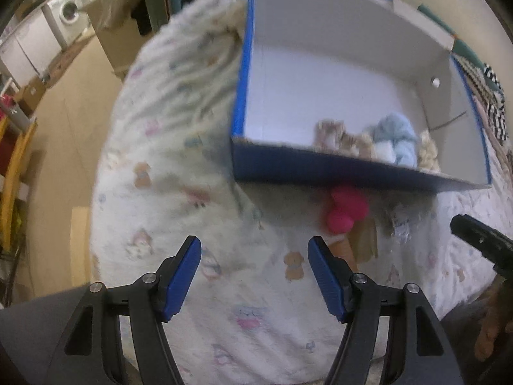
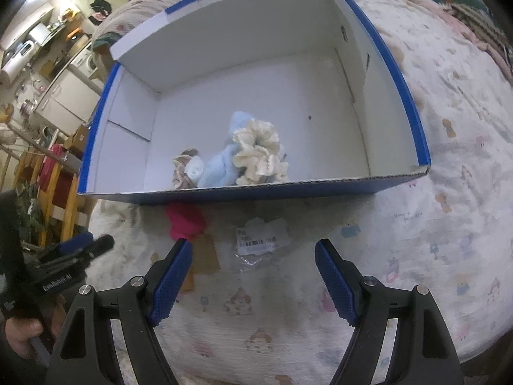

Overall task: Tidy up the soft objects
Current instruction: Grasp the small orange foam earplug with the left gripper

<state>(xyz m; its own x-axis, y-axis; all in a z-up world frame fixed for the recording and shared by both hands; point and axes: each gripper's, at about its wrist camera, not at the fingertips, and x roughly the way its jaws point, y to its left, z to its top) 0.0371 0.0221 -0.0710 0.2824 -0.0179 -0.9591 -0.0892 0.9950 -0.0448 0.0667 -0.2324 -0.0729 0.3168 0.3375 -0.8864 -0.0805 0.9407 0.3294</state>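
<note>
Both grippers, left [image 1: 255,276] and right [image 2: 253,280], jaws wide, empty, above bed [image 2: 449,224]; pink sock [image 2: 186,221] tucked under box [image 2: 256,192], risking snag.

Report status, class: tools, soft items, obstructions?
Left tool and right tool open, empty. Cream scrunchie and blue cloth in box; pink item outside. Plastic packet alongside.
</note>
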